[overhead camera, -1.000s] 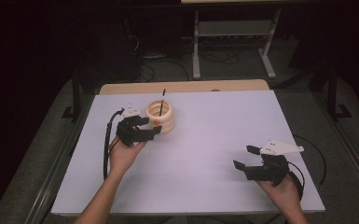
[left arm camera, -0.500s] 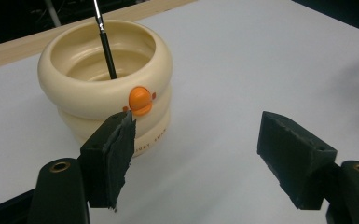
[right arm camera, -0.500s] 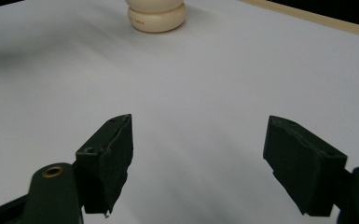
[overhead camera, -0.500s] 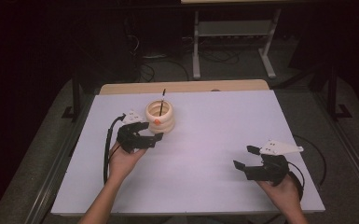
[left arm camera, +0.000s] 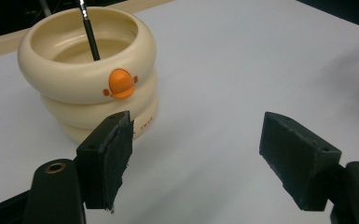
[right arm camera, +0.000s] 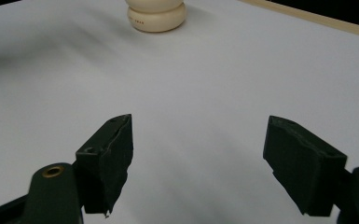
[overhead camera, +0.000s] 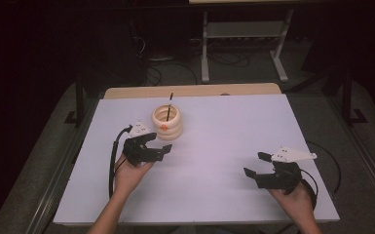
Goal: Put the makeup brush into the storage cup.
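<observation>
Cream ringed pen holder (overhead camera: 166, 123) with an orange duck-bill knob (left arm camera: 120, 85) on its side, standing upright toward the far left of the white table (overhead camera: 224, 146). A thin black pen (overhead camera: 169, 105) stands inside it, long axis near vertical and leaning slightly, its tip resting within the cup and its upper end rising above the rim.

The left gripper (overhead camera: 161, 148) lies just beside the holder, on its near side. Its jaws have just been opening and now stand wide apart with nothing between them (in the left gripper view the holder sits ahead and to the left of the gap, behind the left pad (left arm camera: 109, 154), not inside it). The pads appear to touch neither holder nor pen.

The right gripper (overhead camera: 255, 165) hovers well apart at the near right of the table, jaws likewise spread and empty. In the right gripper view the holder's base (right arm camera: 156, 18) shows far off at the top edge.

Governing relation: the holder lies forward and slightly to the left of the left jaws' axis, and the left hand (overhead camera: 129, 170) is by far the nearer. Any renewed grasp would probably call for swinging the gap leftward to centre it on the holder's body, or rising to meet the upright pen from the side.
</observation>
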A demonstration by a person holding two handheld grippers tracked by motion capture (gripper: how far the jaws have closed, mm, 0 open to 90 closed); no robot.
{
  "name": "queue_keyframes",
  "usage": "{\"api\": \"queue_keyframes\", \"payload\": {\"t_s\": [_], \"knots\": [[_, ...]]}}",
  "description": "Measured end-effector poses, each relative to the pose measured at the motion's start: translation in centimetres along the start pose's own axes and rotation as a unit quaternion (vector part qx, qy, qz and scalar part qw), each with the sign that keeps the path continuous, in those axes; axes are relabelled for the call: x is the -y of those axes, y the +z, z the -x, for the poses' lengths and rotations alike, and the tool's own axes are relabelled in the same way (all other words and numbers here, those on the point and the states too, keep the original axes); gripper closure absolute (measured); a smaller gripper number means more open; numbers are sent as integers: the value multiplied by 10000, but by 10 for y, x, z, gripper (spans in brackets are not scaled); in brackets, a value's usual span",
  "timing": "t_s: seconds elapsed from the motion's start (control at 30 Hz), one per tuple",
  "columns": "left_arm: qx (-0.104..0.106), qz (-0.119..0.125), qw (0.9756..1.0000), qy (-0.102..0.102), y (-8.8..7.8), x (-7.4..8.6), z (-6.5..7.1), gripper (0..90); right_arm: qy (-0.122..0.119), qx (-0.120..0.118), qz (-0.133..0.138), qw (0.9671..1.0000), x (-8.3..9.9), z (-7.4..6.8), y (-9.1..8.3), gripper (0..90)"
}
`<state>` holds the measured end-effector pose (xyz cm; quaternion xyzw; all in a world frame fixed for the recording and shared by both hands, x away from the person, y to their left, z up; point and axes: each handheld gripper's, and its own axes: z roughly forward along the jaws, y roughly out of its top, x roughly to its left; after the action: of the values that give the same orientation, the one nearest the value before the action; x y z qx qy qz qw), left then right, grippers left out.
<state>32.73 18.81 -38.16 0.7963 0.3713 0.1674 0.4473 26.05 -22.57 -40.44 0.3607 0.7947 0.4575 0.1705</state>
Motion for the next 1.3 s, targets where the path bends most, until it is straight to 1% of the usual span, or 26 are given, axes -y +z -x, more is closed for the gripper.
{"api": "queue_keyframes", "payload": {"t_s": [0.03, 0.1, 0.2, 0.27, 0.3, 0.33, 0.37, 0.4, 0.47, 0.5, 0.53, 0.57, 0.63, 0.73, 0.8, 0.83, 0.87, 0.9, 0.93, 0.97, 1.0, 1.03, 1.1, 1.17, 1.23, 1.3], "knots": [[-15, -3, 10000, 54, -1, 1, 0, 246, 3, 1, -2, 10000, 0, 0, 0, 230], [-25, 11, 10000, 21, -1, 3, 2, 225, -2, 1, -3, 10000, 0, 0, 0, 230], [-14, 34, 10000, -11, -3, 6, 5, 219, -1, 6, 1, 10000, 0, 0, 0, 230], [-13, 40, 10000, 56, -5, 7, 5, 214, 23, 4, -11, 10000, 0, -1, 0, 230], [-17, 69, 10000, -16, -5, 8, 7, 214, 19, 7, -14, 10000, 0, -1, 0, 230], [-15, 52, 9999, 92, -6, 9, 6, 213, 16, 5, -10, 10000, 1, -1, 0, 230], [-10, 50, 10000, -3, -7, 10, 7, 210, 21, 2, -10, 10000, 1, -1, 0, 230], [-7, 34, 10000, 80, -7, 11, 6, 205, 17, -1, -15, 10000, 1, -1, 0, 230], [-8, 37, 10000, 0, -9, 14, 8, 200, 9, 0, -12, 10000, 1, 0, 1, 230], [-15, 71, 10000, 32, -9, 15, 8, 200, 12, -1, -15, 10000, 1, 0, 1, 230], [-16, 70, 10000, -25, -10, 16, 9, 199, 17, -2, -12, 10000, 1, -1, 1, 230], [-9, 87, 10000, 21, -11, 18, 9, 197, 8, 7, -11, 10000, 1, 0, 1, 230], [-15, 92, 10000, 11, -13, 20, 9, 196, 10, 6, -6, 10000, 1, 0, 1, 230], [-9, 155, 9999, -63, -17, 24, 10, 196, 22, 8, -17, 10000, 1, -1, 1, 229], [-26, 150, 9999, -68, -20, 26, 12, 196, 28, 0, -11, 10000, 1, 0, 0, 229], [-22, 155, 9999, -26, -20, 26, 11, 196, 43, -5, -21, 10000, 1, 0, 0, 229], [-27, 135, 9999, -52, -21, 27, 13, 196, 47, -9, -26, 10000, 2, 0, 0, 229], [-33, 135, 9999, 18, -22, 28, 12, 196, 70, -7, -37, 10000, 2, -1, 0, 229], [-35, 139, 9999, -43, -23, 28, 14, 195, 60, -4, -28, 10000, 2, -1, 0, 228], [-24, 153, 9999, 4, -23, 29, 14, 192, 48, -1, -22, 10000, 2, -1, 1, 228], [-23, 148, 9999, -13, -24, 30, 15, 192, 48, -1, -22, 10000, 2, -1, 1, 228], [-32, 135, 9999, 37, -24, 31, 15, 190, 20, 9, -15, 10000, 2, -1, 1, 227], [-18, 147, 9999, -35, -25, 33, 17, 186, 40, 8, -28, 10000, 2, -1, 1, 226], [-8, 142, 9999, -4, -27, 35, 17, 182, 30, 20, -32, 10000, 2, -1, 1, 222], [9, 103, 9999, -88, -28, 38, 19, 180, 25, 32, -47, 10000, 3, 0, 1, 222], [-15, 67, 10000, -18, -29, 41, 18, 177, 49, 38, -56, 10000, 3, -1, 1, 220]]}}
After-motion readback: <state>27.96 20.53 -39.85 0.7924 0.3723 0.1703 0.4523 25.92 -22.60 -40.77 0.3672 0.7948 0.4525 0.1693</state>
